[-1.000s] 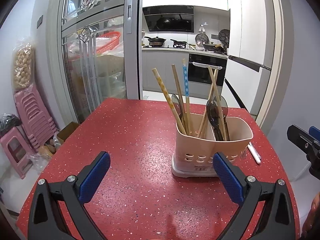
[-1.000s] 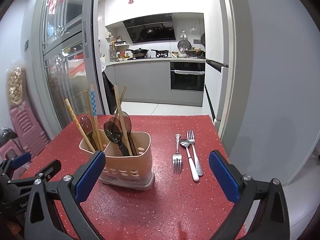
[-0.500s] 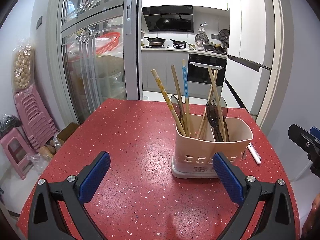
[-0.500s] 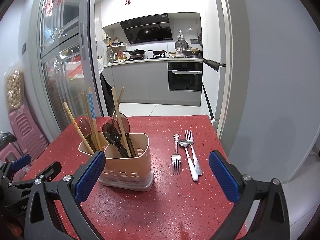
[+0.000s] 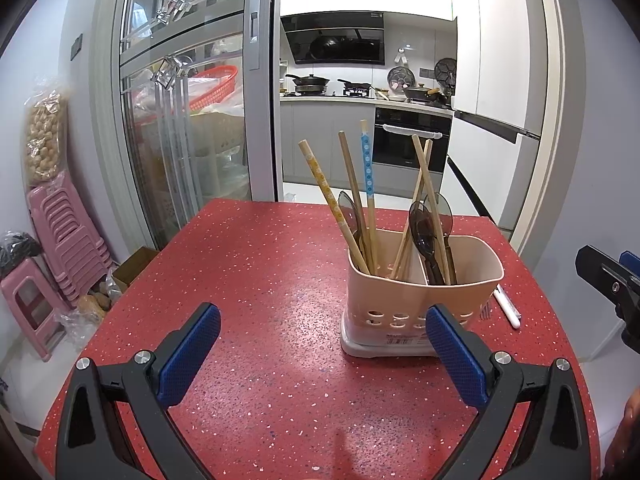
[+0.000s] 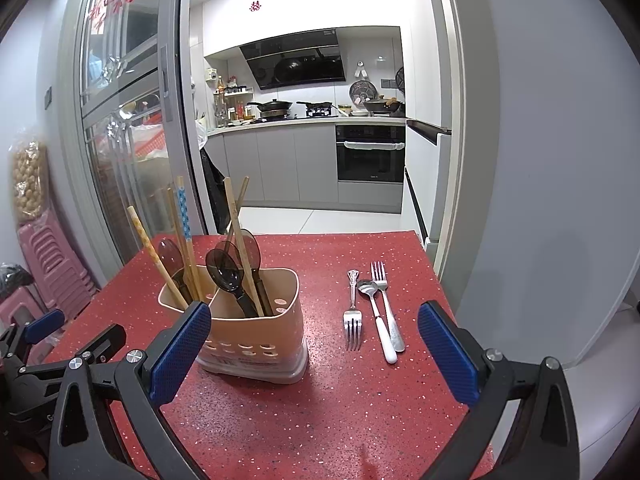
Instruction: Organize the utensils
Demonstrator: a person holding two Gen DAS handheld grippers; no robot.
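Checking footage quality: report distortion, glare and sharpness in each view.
Left wrist view: strong fisheye bowing of the door frames, reflections on the glass door, utensil holder sharp. Right wrist view: same bowing, dark corner vignette, forks crisp, no motion blur.

Bright, sharp frames, fisheye-bent dark corners
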